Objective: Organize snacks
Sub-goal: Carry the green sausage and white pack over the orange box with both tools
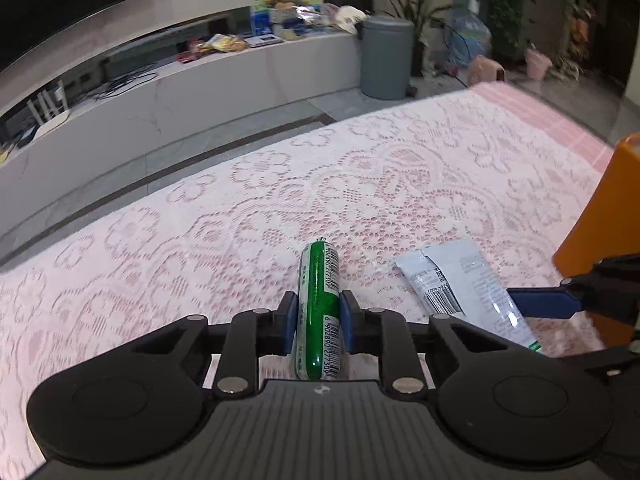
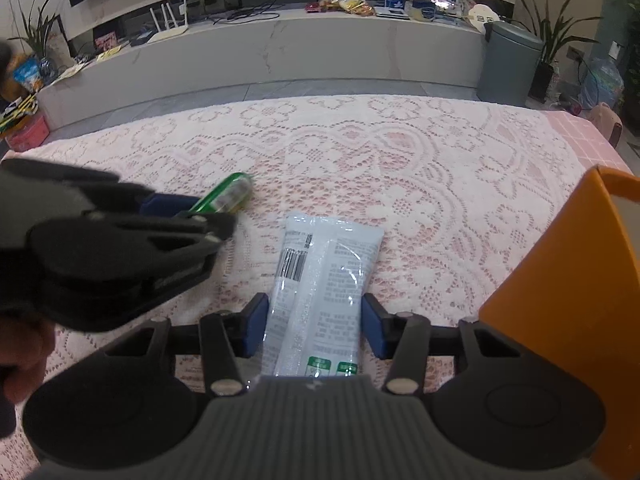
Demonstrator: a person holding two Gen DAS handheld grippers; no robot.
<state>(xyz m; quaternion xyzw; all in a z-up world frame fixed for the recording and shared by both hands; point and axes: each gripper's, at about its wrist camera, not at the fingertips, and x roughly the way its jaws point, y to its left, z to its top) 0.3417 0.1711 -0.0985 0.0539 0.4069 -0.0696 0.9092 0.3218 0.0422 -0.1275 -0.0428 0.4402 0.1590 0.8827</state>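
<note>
The left gripper (image 1: 318, 316) is clamping the green sausage (image 1: 320, 304), its pads pressing both sides, on the lace cloth (image 1: 280, 184). To its right, the right gripper (image 2: 316, 322) is gripping the white packet (image 2: 324, 288), which is lying flat. An orange box (image 2: 568, 280) is standing rightmost.
</note>
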